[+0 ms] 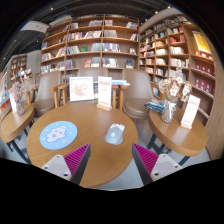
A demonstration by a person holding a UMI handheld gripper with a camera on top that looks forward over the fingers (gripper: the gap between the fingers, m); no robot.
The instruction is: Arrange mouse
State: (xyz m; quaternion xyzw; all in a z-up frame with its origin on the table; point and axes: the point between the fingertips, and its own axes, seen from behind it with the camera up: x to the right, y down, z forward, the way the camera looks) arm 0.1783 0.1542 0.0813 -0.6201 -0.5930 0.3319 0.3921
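Note:
A light grey mouse (115, 133) lies on the round wooden table (90, 150), right of its middle. A round pale blue mouse pad (58, 134) with a pink pattern lies on the table's left part, apart from the mouse. My gripper (112, 163) is above the table's near edge, open, with nothing between its pink pads. The mouse lies beyond the fingers, slightly nearer the right finger (152, 161).
Two upright sign cards (92, 92) stand at the table's far edge. Wooden chairs stand behind the table. A second wooden table (185, 135) with a card and a vase stands to the right, another table (12, 122) to the left. Bookshelves (95, 45) line the walls.

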